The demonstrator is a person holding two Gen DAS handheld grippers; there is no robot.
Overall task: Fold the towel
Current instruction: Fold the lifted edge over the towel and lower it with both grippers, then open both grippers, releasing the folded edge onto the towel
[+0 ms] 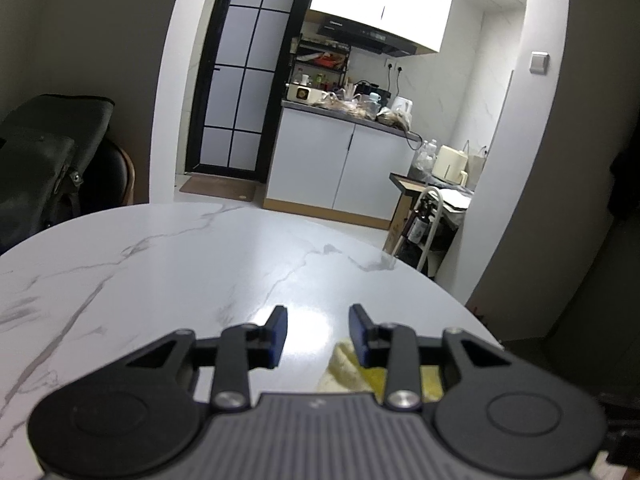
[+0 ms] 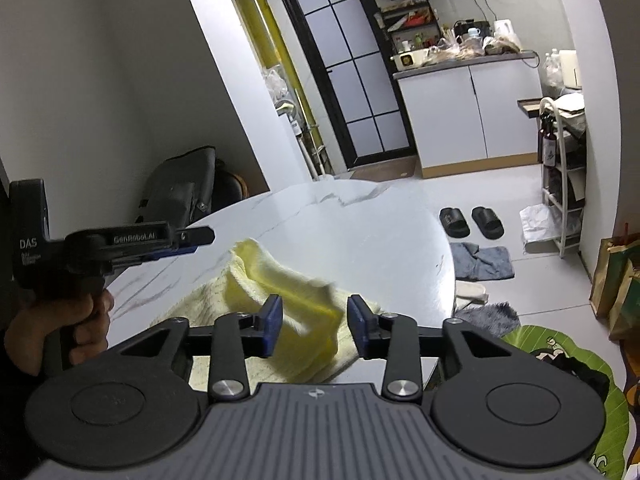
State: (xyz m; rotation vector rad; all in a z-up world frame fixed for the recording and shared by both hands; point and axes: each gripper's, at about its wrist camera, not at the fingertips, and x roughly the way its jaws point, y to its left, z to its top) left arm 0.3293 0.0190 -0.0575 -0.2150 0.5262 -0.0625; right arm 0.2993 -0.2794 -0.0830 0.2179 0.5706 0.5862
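A pale yellow towel [image 2: 276, 284] lies crumpled on the white marble table [image 2: 360, 232], with one part humped up. My right gripper [image 2: 314, 330] is open and empty, just above the towel's near right part. My left gripper [image 1: 318, 334] is open and empty above the table; only a corner of the towel [image 1: 348, 368] shows by its right finger. In the right wrist view the left gripper [image 2: 192, 242] is seen side-on at the left, held in a hand, beside the towel's far left end.
The table's curved edge [image 2: 450, 264] falls away to the right. Slippers [image 2: 470, 220], grey cloths [image 2: 482, 260] and a green mat [image 2: 560, 356] lie on the floor. A dark bag on a chair [image 1: 48, 160] stands beyond the table's left. Kitchen cabinets [image 1: 340, 164] stand behind.
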